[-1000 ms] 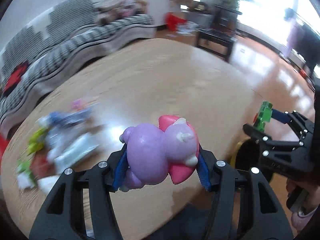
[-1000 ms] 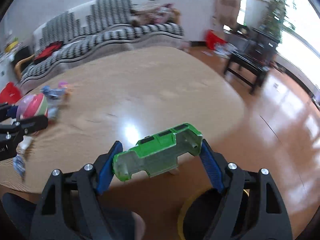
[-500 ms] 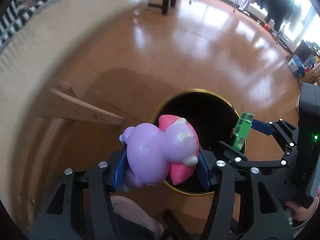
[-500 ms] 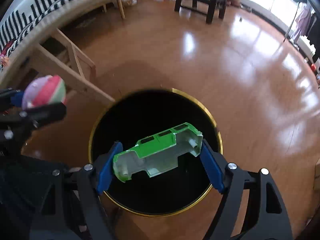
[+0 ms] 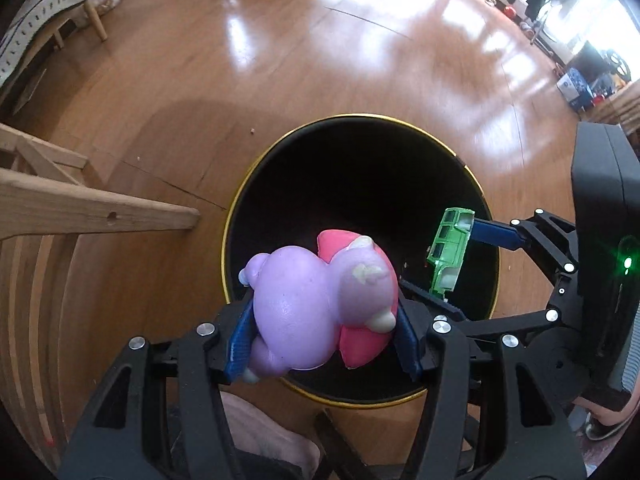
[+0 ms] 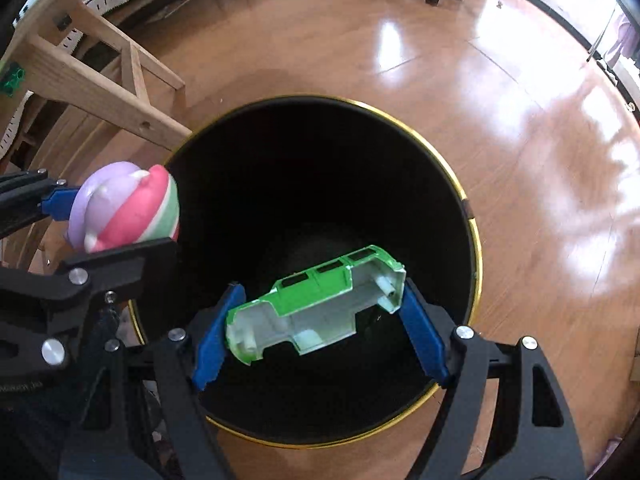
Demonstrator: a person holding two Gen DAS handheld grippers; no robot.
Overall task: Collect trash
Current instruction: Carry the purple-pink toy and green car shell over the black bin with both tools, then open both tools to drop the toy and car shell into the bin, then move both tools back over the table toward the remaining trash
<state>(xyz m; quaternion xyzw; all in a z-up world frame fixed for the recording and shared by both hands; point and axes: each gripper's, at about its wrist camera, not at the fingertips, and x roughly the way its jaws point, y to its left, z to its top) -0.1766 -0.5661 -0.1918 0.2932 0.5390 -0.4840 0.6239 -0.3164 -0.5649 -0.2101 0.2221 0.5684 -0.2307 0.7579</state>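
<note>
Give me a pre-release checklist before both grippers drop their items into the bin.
1. Left gripper shut on the purple and pink toy: ok.
2. Right gripper shut on the green toy car shell: ok.
3. Car shell over the black bin mouth: ok.
4. Purple toy fully over the mouth: cannot tell, it hangs near the rim.
5. Bin mouth unobstructed: ok.
6. Bin fill level: cannot tell, interior dark.
</note>
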